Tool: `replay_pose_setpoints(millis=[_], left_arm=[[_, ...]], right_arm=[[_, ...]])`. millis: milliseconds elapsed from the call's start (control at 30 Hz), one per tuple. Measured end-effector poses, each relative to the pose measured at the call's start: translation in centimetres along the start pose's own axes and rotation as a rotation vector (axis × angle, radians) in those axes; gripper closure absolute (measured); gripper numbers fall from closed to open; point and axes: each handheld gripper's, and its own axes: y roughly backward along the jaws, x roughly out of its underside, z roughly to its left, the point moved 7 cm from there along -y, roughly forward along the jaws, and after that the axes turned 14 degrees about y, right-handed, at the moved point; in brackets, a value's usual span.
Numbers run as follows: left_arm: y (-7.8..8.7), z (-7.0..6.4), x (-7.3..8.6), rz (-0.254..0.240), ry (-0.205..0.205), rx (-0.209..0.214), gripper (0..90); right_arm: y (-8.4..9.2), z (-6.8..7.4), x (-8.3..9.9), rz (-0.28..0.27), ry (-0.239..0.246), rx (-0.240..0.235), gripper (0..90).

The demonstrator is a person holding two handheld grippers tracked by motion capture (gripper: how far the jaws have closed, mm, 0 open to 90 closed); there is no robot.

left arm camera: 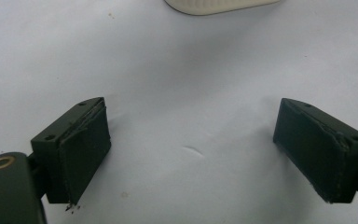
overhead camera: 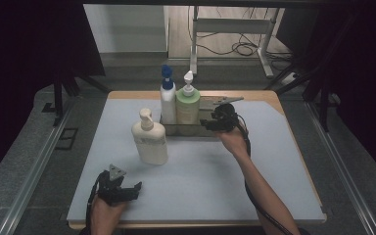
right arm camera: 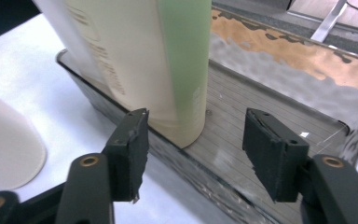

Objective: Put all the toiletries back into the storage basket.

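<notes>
The right gripper (overhead camera: 210, 124) stood with jaws apart and nothing between them, over the clear tray (right arm camera: 279, 116) at about one o'clock on the table (overhead camera: 274, 196), just beside the green pump bottle (overhead camera: 188, 104) standing in it (apparently just set down). The right gripper view revealed the tray's ribbed floor. The left gripper (left arm camera: 193, 149), wide and empty, waited at seven o'clock; the cream pump bottle (overhead camera: 150, 139) stood outside the tray.

Tray (overhead camera: 210, 131) right half: free, at 12 o'clock.
Blocked at 9 o'clock: green bottle (overhead camera: 188, 105), blue-capped bottle (overhead camera: 167, 100).
Mat (overhead camera: 215, 181) centre: open.
</notes>
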Motion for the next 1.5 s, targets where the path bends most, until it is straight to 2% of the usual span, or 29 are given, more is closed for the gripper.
replay_pose_setpoints(millis=[233,467,667,900,1167,1333,1500], left_arm=[[0.0,0.0,0.0,-0.001,0.001,0.002,10.3],[0.0,0.0,0.0,-0.001,0.002,0.003,10.4],[0.0,0.0,0.0,0.001,0.002,0.002,10.5],[0.0,0.0,-0.1,0.004,0.009,0.001,10.8],[0.1,0.0,-0.4,0.002,0.022,-0.013,16.3],[0.2,0.4,-0.7,-0.005,0.028,-0.014,20.4],[0.5,0.7,-1.2,-0.014,0.019,-0.014,28.7]], right_arm=[[1.8,0.7,0.6,0.008,0.053,-0.009,26.6],[3.3,1.4,1.4,0.007,0.083,-0.012,15.3],[4.6,1.9,2.4,0.013,0.103,-0.017,11.5],[6.0,2.3,3.7,0.019,0.122,-0.011,2.6],[7.2,2.9,5.6,0.034,0.144,-0.003,0.0],[8.2,3.1,7.0,0.029,0.131,-0.009,0.0],[8.9,3.1,8.9,0.034,0.113,-0.008,0.6]])
